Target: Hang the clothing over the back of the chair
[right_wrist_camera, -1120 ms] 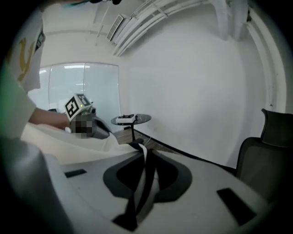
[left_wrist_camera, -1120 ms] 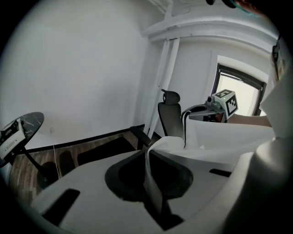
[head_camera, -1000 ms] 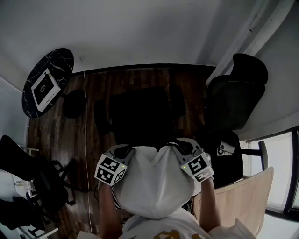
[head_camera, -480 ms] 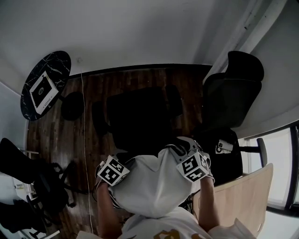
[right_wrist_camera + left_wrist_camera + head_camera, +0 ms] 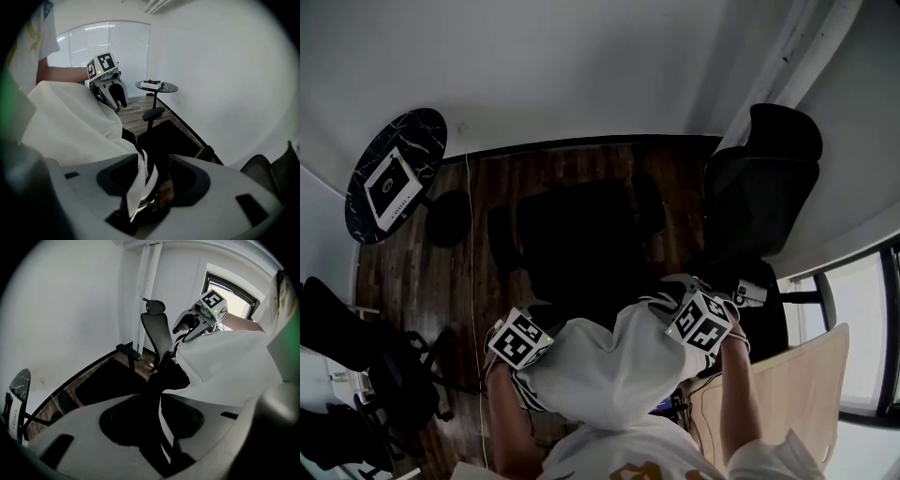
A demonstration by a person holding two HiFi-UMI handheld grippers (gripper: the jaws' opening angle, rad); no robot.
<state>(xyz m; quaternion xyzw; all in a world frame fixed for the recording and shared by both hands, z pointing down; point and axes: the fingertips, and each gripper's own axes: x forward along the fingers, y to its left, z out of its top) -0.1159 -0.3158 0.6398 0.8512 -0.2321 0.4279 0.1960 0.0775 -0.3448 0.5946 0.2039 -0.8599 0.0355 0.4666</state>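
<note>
White clothing (image 5: 609, 366) lies draped over the back of a black office chair (image 5: 581, 234), close below me in the head view. My left gripper (image 5: 542, 317) is at the cloth's left corner and my right gripper (image 5: 667, 298) at its right corner. In the left gripper view the left gripper (image 5: 154, 413) stands open, with the dark chair edge and a thin white hem between its jaws. The right gripper (image 5: 147, 180) has its jaws opening, and a loose fold of the clothing (image 5: 70, 122) hangs between them unpinched. Each gripper view shows the other gripper across the cloth.
A second black chair (image 5: 769, 197) stands at the right by the wall. A round dark marble table (image 5: 394, 173) with a white device is at the far left. A light wooden chair back (image 5: 787, 394) is at my lower right. Dark gear (image 5: 356, 347) sits at the lower left.
Both grippers let go of the cloth corners and their jaws spread wide. Both hands sank a little and rolled, and the cloth settled lower on the chair back.
</note>
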